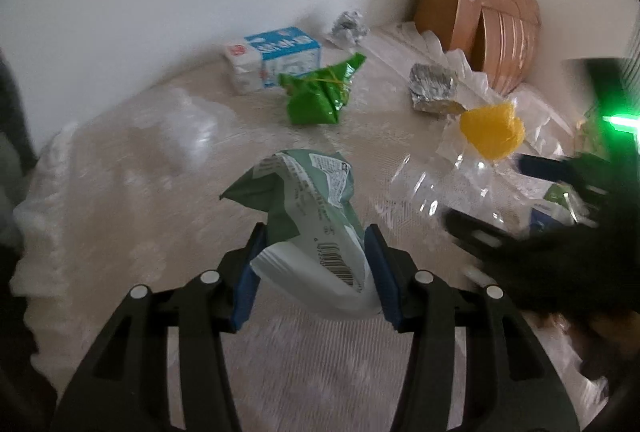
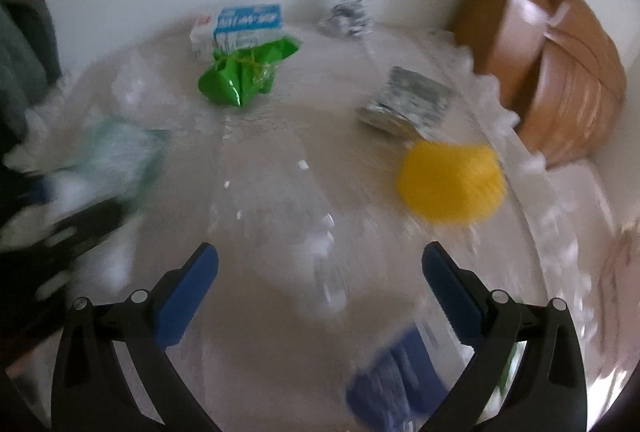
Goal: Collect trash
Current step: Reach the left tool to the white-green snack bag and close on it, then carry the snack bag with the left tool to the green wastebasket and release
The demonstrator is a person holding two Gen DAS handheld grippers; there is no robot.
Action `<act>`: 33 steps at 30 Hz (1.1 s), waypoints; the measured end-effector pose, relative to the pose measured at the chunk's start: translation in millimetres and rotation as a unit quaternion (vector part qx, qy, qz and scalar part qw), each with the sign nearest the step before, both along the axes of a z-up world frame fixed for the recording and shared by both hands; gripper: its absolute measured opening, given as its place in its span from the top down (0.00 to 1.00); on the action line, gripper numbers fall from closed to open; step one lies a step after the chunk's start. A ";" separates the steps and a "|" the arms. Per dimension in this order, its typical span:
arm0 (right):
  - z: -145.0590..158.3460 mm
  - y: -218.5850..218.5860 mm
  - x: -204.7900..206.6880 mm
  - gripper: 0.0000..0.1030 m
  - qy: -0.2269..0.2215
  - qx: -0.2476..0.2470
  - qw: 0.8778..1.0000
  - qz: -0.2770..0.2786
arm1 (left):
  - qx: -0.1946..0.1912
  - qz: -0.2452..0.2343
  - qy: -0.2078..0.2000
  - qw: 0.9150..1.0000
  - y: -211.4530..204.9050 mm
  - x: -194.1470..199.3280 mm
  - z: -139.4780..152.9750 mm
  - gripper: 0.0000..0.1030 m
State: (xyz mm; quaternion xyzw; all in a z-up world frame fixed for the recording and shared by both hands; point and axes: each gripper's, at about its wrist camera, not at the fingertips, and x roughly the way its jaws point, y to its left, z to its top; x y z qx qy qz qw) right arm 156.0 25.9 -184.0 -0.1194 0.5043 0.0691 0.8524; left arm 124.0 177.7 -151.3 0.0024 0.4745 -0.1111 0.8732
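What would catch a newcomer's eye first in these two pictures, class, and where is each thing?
First, the pale green snack wrapper pinched between the left gripper pads, low in the middle of the left wrist view. Next, the bright yellow lump on clear plastic, ahead and to the right of the open right gripper. Further back lies the shiny green packet, just in front of a blue-and-white carton near the wall.

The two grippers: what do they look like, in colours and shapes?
Both look alike. The left gripper and the right gripper each have two black plastic arms with long cut-out slots and round white pins at the joints. The fingers carry flat blue pads on their inner faces. No cables or sleeves show clearly.
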 end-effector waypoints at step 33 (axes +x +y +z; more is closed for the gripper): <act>-55.8 -370.9 -396.4 0.05 0.045 0.101 0.850 -0.515 | -0.027 -0.481 0.017 0.876 -338.5 -247.4 50.4 0.53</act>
